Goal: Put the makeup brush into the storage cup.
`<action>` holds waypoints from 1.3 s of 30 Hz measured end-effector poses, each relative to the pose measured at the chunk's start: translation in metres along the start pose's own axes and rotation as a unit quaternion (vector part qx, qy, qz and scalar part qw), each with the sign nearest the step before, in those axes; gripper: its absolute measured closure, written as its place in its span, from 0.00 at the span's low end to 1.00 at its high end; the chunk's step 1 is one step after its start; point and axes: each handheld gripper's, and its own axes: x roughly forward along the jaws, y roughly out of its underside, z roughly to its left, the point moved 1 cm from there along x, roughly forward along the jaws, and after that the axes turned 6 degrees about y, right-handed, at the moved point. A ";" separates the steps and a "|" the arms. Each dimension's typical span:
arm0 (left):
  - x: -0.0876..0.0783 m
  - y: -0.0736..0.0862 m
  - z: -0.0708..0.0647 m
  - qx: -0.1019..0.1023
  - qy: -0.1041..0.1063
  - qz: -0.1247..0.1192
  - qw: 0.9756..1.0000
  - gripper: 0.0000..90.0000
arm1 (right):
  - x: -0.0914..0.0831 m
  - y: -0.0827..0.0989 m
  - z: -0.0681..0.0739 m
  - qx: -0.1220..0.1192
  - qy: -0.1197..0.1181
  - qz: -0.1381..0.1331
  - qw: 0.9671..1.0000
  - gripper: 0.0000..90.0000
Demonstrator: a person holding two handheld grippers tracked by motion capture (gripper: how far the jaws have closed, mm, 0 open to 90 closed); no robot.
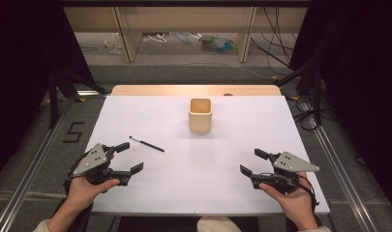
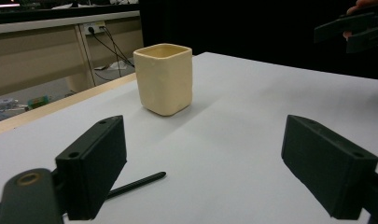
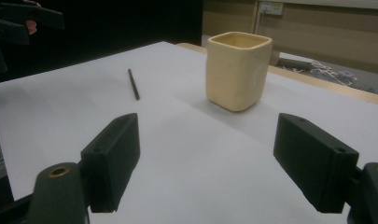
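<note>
A cream square cup (image 1: 200, 115) stands upright at the back middle of the white table (image 1: 232, 145); it is also in the left gripper view (image 2: 164, 79) and the right gripper view (image 3: 237, 70). A thin black pen (image 1: 146, 144) lies flat left of centre, seen too as the pen (image 2: 136, 185) and the pen (image 3: 133, 84). My left gripper (image 1: 129, 157) hovers at the front left, open and empty, just short of the pen. My right gripper (image 1: 253, 162) is at the front right, open with nothing between its jaws. Each one's jaws stand wide apart, left gripper (image 2: 205, 175), right gripper (image 3: 210, 163).
A wooden strip (image 1: 193, 90) edges the table's far side. Beyond it are wooden furniture legs, cables and small clutter on the floor (image 1: 218, 44). Metal rails (image 1: 339, 169) run along both sides of the table. Dark curtains close off left and right.
</note>
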 end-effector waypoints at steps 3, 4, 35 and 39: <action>0.001 0.000 0.002 0.004 -0.002 0.005 1.000 0.17 | -0.001 0.000 0.001 0.005 -0.002 0.009 1.000 0.27; 0.002 0.000 0.002 0.009 -0.004 0.013 1.000 0.17 | -0.001 0.000 0.001 0.005 -0.002 0.009 1.000 0.27; 0.095 -0.013 0.084 0.043 0.033 0.120 0.991 0.18 | 0.001 0.000 0.000 -0.004 0.000 0.001 1.000 0.27; 0.102 -0.012 0.090 0.041 0.037 0.134 0.989 0.19 | 0.000 0.000 0.001 0.009 -0.007 0.008 1.000 0.27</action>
